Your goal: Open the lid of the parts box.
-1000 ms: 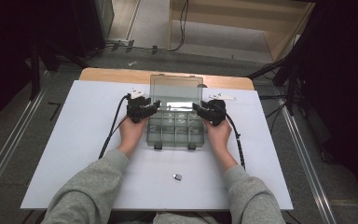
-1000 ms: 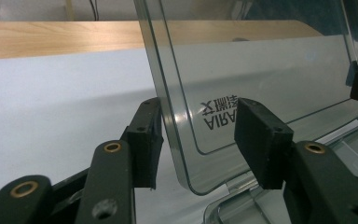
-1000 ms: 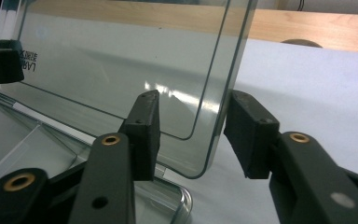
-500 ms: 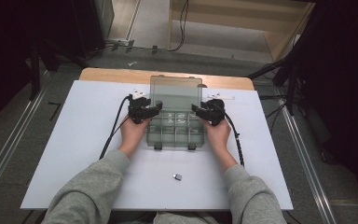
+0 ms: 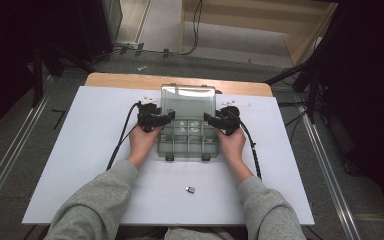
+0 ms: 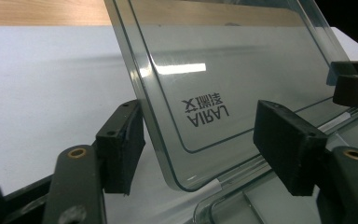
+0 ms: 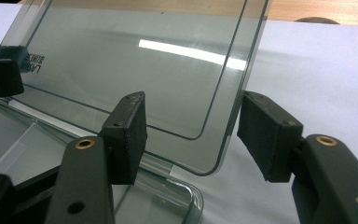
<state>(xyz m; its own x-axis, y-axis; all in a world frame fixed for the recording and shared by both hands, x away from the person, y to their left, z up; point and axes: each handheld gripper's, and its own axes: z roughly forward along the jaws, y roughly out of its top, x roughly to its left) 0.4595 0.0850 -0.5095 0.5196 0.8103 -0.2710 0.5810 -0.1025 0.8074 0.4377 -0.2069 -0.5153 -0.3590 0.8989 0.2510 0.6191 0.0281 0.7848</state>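
A clear plastic compartment box [image 5: 187, 145] lies mid-table with its lid [image 5: 188, 102] raised and leaning back. My left gripper [image 5: 162, 119] is at the lid's left edge and my right gripper [image 5: 212, 119] at its right edge. In the left gripper view the lid [image 6: 242, 79] has its lower corner between the jaws of the left gripper [image 6: 200, 144]; one pad [image 6: 121, 144] sits beside the edge, the other stands off. In the right gripper view the right gripper [image 7: 196, 137] straddles the lid [image 7: 135, 60] with gaps. Both gripper's jaws have just been opening.
A small dark metal part [image 5: 190, 189] lies on the white tabletop [image 5: 80, 150] in front of the box. Cables [image 5: 122, 140] trail from each gripper toward the person. The table's wooden back edge [image 5: 125, 80] runs behind the lid.
Both pairs of jaws have spread wider around the lid's edges. Hands, box and lid have stayed where they were.
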